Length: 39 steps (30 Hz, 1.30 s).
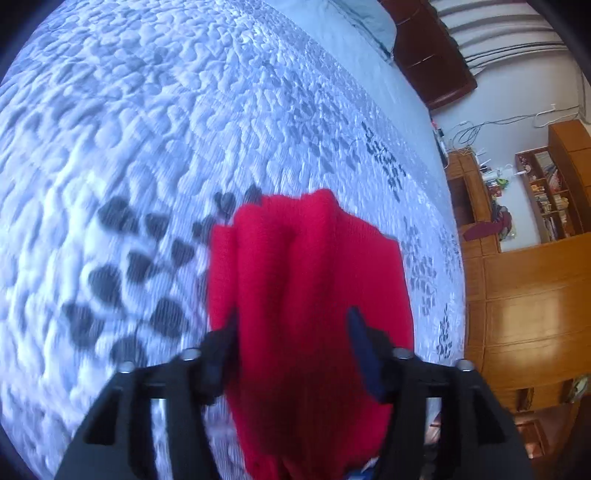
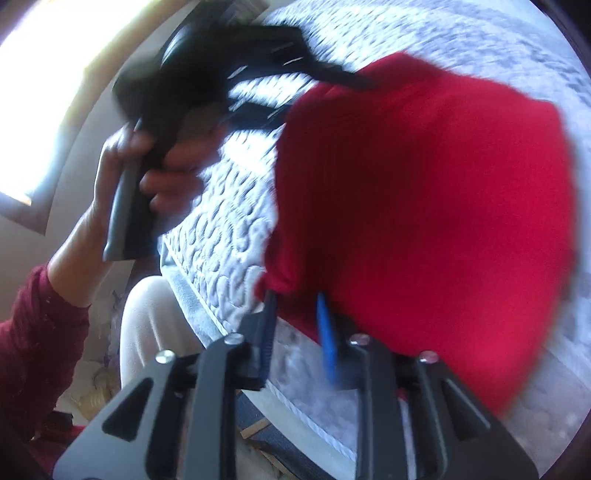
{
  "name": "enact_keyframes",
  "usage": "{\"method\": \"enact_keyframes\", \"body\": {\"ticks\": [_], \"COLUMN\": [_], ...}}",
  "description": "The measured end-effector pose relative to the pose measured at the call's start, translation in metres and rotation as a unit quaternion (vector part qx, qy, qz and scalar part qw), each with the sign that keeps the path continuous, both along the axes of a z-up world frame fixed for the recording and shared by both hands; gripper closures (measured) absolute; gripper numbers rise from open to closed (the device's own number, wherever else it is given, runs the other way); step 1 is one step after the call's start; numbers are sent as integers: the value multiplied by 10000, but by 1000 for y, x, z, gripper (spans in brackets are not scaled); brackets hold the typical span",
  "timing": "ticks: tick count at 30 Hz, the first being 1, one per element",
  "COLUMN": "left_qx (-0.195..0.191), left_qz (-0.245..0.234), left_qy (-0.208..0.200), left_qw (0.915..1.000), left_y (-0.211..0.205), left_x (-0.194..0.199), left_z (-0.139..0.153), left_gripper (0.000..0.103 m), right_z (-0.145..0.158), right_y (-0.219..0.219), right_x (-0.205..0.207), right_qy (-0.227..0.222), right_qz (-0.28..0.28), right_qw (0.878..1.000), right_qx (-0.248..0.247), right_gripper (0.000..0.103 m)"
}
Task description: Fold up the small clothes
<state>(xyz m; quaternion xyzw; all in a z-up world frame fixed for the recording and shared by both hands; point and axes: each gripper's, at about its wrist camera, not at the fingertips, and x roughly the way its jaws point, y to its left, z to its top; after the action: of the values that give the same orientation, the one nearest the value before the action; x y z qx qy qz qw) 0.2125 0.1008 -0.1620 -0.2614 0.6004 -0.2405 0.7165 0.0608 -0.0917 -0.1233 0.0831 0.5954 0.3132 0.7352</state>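
Observation:
A red knitted garment (image 1: pixel 306 295) hangs bunched between the fingers of my left gripper (image 1: pixel 291 317), held above the quilted bed. In the right wrist view the same red garment (image 2: pixel 424 206) spreads wide over the bed, its lower corner pinched at the tips of my right gripper (image 2: pixel 295 295). The left gripper (image 2: pixel 354 83), in a person's hand, grips the garment's far upper edge there. Both views are blurred by motion.
The bed carries a white-and-grey quilt with a leaf pattern (image 1: pixel 147 147). Its edge (image 2: pixel 207 295) runs close to the person's leg in pale trousers (image 2: pixel 147 325). Wooden cabinets and shelves (image 1: pixel 524 280) stand to the right of the bed. A pillow (image 1: pixel 369 18) lies at the far end.

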Motion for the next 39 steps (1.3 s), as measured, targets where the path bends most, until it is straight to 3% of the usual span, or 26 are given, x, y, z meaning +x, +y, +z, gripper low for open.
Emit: {"method": "enact_keyframes", "body": {"ticks": [2, 3, 7, 12, 15, 17, 19, 21, 24, 27, 30, 33, 34, 35, 37, 38, 39], "left_qx": [-42, -34, -21, 227, 630, 971, 1217, 1210, 1323, 1446, 1429, 1266, 1216, 1191, 1309, 1347, 1363], "left_qz": [-132, -194, -419, -595, -841, -1016, -1139, -1158, -1261, -1264, -1208, -1169, -1196, -1236, -1229, -1211, -1172], "left_qy": [-25, 11, 91, 169, 13, -121, -162, -126, -75, -43, -26, 30, 26, 19, -95, -178, -301], "left_qw": [9999, 9998, 9991, 9978, 9945, 9900, 9859, 9858, 9831, 9814, 9823, 9850, 9853, 9852, 9837, 9833, 9832], "left_y": [1, -1, -6, -14, -25, -32, -36, -35, -35, -39, -40, -35, -34, -32, -21, -18, -11], "left_x": [-16, -26, -67, -101, -115, -120, -122, -121, -120, -121, -120, -117, -116, -116, -112, -110, -104], "left_z": [6, 8, 8, 2, 2, 4, 6, 9, 6, -4, -11, -9, -7, -3, 12, 18, 28], "left_gripper": [33, 33, 29, 29, 32, 41, 56, 66, 74, 76, 76, 75, 75, 74, 66, 55, 48], "right_z": [10, 13, 3, -38, -63, -67, -58, -42, -21, -32, -63, -61, -55, -51, -36, -26, -21], "right_y": [-32, -46, -90, -112, -102, -96, -99, -106, -113, -103, -94, -90, -90, -92, -100, -105, -108], "right_x": [-6, -9, -23, -26, -23, -18, -17, -17, -25, -31, -30, -31, -31, -31, -30, -28, -26], "right_qy": [-58, -89, 139, 901, 1190, 1345, 1272, 1078, 787, 785, 1031, 965, 881, 848, 715, 607, 540], "right_qz": [-274, -409, -892, -1373, -1390, -1383, -1345, -1291, -1188, -1037, -1036, -974, -888, -865, -869, -877, -895], "right_qw": [9996, 9991, 9958, 9857, 9817, 9793, 9809, 9843, 9896, 9914, 9882, 9897, 9913, 9919, 9929, 9937, 9941], "right_qx": [-45, -84, -173, 387, 522, 616, 602, 539, 215, -166, -459, -406, -404, -394, -375, -338, -304], "right_gripper": [47, 45, 45, 45, 57, 85, 88, 90, 91, 92, 93, 92, 90, 81, 67, 60, 60]}}
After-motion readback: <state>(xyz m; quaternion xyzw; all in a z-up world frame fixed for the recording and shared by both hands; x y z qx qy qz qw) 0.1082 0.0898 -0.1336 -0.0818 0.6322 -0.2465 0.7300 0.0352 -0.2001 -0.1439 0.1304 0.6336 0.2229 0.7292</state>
